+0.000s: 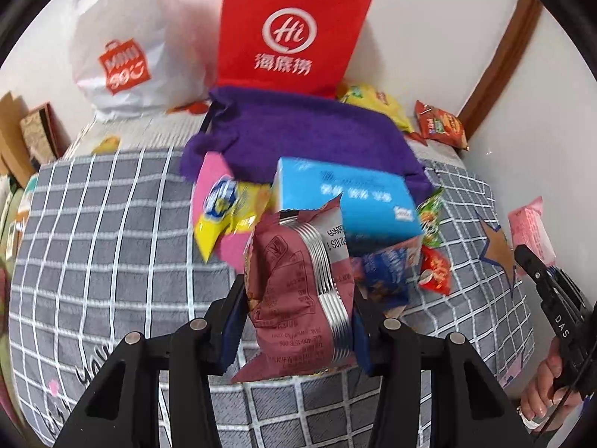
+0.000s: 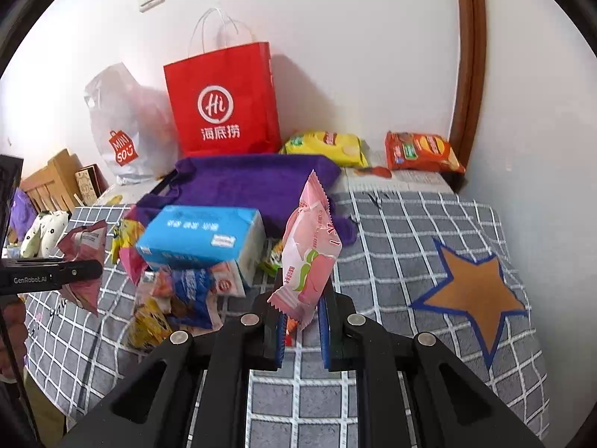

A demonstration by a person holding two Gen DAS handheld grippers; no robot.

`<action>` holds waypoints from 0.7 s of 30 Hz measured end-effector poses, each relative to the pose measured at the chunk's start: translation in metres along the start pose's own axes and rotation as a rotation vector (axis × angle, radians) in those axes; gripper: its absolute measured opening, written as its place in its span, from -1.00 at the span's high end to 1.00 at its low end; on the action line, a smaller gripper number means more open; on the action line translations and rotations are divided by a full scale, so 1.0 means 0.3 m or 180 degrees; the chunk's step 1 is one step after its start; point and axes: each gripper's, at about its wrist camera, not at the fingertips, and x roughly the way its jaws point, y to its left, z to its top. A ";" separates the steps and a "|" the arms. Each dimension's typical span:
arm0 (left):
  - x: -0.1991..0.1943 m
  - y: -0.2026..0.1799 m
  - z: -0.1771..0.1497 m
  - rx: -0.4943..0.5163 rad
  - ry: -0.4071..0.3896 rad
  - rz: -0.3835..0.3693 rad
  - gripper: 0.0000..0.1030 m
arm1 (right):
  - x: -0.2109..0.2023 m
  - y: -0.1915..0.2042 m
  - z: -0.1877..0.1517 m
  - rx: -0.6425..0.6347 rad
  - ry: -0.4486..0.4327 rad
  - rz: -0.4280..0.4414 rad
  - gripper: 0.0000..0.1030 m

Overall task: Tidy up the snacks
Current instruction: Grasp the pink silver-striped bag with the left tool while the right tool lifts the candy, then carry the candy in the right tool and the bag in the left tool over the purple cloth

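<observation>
Left gripper (image 1: 298, 298) pinching a maroon pack (image 1: 298, 295), held upright off the bedspread (image 1: 112, 231), fingers clamped on its lower half. Right gripper (image 2: 300, 308) pinching a pink pack (image 2: 309, 250) by its lower end, pack tilted toward 1 o'clock, also off the bed. In the right wrist view, the snack pile sits at 9–10 o'clock of the pink pack: blue box (image 2: 203, 237) on top, blue bag (image 2: 192, 295) and yellow bag (image 2: 149, 323) under and in front of it. Purple cloth (image 2: 253, 186) behind the pile at 12 o'clock, red bag (image 2: 224, 100) upright against the wall beyond it, white bag (image 2: 127, 127) at its 9 o'clock. Yellow pack (image 2: 326, 147) and orange pack (image 2: 423, 151) lie at the bed's far edge, 1 o'clock.
</observation>
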 end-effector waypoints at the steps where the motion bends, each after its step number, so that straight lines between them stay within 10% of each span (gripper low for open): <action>1: -0.003 -0.006 0.015 0.0027 -0.0010 -0.0012 0.11 | 0.002 0.009 0.015 -0.0010 -0.0004 -0.0002 0.73; 21: 0.070 0.010 0.469 0.0440 -0.0189 -0.0029 0.11 | 0.240 0.168 0.488 -0.0005 -0.0247 -0.0018 0.72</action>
